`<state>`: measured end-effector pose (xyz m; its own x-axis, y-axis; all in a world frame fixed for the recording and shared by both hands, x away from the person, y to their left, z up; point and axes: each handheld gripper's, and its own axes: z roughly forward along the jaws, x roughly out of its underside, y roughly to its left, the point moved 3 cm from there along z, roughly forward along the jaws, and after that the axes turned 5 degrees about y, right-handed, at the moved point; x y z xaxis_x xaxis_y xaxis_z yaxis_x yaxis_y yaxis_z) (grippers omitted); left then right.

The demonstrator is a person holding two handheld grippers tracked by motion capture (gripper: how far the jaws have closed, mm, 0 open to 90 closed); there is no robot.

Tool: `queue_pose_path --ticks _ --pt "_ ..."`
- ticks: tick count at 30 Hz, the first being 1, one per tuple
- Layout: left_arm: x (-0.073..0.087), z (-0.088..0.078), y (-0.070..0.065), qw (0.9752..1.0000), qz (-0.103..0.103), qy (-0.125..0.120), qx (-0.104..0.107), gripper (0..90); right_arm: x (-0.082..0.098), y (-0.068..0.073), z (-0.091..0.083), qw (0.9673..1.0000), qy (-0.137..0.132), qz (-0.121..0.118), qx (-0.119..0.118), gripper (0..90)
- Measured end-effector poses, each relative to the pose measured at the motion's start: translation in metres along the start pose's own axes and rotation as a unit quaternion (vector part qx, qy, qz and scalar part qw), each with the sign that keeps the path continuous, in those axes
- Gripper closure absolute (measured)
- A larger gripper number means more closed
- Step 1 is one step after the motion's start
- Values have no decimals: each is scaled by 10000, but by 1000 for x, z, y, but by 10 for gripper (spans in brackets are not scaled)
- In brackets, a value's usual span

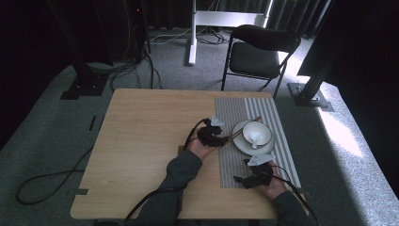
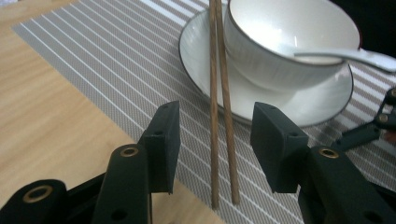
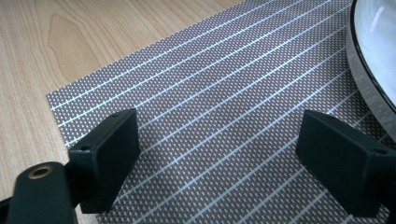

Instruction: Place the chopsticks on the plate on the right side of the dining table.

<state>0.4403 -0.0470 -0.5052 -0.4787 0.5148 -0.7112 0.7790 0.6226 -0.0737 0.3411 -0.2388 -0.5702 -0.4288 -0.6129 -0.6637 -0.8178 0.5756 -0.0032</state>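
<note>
Brown wooden chopsticks point(image 2: 220, 107), a slim pair lying side by side, run between the spread black jaws of the left gripper point(image 2: 215, 140) with a clear gap to each pad, so that claw stands open and grips nothing; the near tips rest on the grey striped woven placemat point(image 2: 112, 70) and the far ends lean on the rim of the round white plate point(image 2: 196, 51). On that plate sits a white ceramic bowl point(image 2: 280, 42) with a white spoon point(image 2: 345, 55) lying in it. In the high view the left gripper point(image 1: 221, 136) sits just left of the plate point(image 1: 241, 143), while the right gripper point(image 1: 244, 180) hovers nearer the person over the mat's near end, its jaws wide apart and bare of anything. The mat lies on the right part of a light wooden table point(image 1: 141, 141). Beyond stand grey carpet point(image 1: 47, 117), a black folding chair point(image 1: 261, 52), loose cables point(image 1: 47, 183) and dark curtains.
</note>
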Motion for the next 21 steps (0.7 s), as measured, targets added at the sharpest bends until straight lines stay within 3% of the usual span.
queue_pose_path --ticks 10,21 --pt "20 7 -5 9998 4 206 -47 521 0 0 0 10000 3 16 -7 125" --pt "32 16 -9 9992 17 384 -84 520 0 0 0 10000 7 13 -4 125"
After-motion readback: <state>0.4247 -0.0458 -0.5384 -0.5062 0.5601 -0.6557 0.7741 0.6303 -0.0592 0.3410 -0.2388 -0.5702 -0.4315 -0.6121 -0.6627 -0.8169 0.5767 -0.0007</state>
